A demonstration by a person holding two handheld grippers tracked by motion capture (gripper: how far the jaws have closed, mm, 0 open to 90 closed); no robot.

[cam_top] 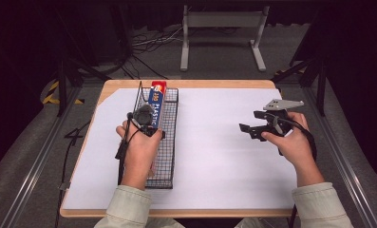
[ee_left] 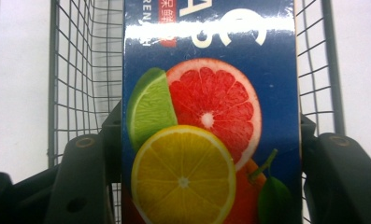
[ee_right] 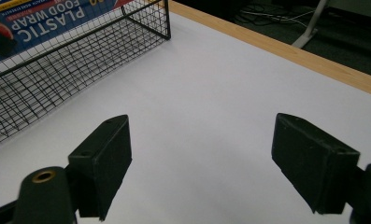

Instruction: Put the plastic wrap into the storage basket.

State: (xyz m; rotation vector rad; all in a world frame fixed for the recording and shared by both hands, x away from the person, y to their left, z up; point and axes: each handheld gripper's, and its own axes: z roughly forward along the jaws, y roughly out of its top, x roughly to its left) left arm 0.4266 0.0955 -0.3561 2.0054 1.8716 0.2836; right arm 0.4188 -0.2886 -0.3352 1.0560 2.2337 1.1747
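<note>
The box of plastic food wrap (cam_top: pixel 156 102) is clamped across its width by the left gripper (cam_top: pixel 150 124), whose jaws are pressed against both long sides of the carton, as seen in the left gripper view (ee_left: pixel 211 116). The box is held inside the black wire basket (cam_top: pixel 169 142), toward the basket's far end. Whether its underside is already resting on the basket floor cannot be told from these views; it appears to be tilted slightly, far end up.

The step in hand is judged to be the lowering of the box into the basket. The carton should be kept parallel to the basket's long walls so that no corner is caught on the mesh. It should be brought down until it is lying flat on the basket floor, and only then should the grip be released. The jaws should be opened just enough to clear the carton without striking the basket walls.

The right gripper (cam_top: pixel 253 129) is held well to the right of the basket, above the white sheet (cam_top: pixel 214 156), with its jaws apart and nothing between them.
</note>
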